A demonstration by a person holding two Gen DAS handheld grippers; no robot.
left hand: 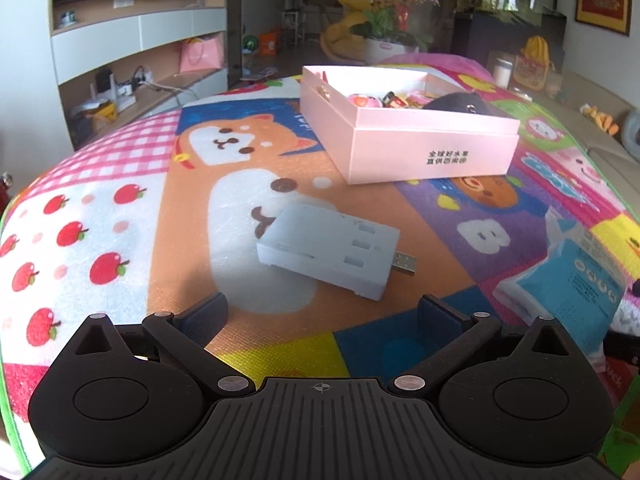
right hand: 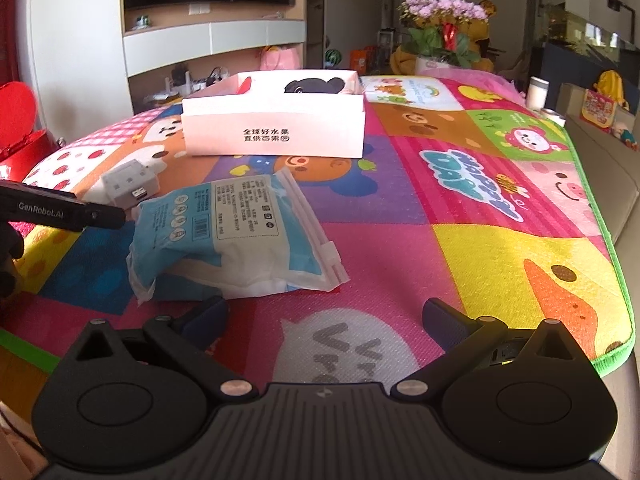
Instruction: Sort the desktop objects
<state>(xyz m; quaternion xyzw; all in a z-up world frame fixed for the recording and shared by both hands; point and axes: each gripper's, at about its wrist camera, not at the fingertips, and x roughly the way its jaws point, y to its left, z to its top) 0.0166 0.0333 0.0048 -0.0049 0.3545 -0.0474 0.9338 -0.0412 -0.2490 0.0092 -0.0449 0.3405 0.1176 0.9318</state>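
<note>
Wipes pack [right hand: 228,236] beside USB charger [left hand: 330,256]

The pink box [right hand: 276,132] wall hides most of its contents; the wipes pack [left hand: 576,280] is cut off.

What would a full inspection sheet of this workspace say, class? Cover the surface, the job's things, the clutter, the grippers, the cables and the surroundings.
Surface: colourful cartoon mat covering the table.
Job's things: open pink box already holding small toys and a dark object; grey charger with a USB plug lying flat on the mat; blue and white zip bag lying beside it.
Clutter: nothing seen.
Grippers: left gripper open, empty, just short of the charger; right gripper open, empty, near the bag.
Cables: wires on the wall shelf; none on the mat.
Surroundings: television, potted flowers, sofa.
</note>
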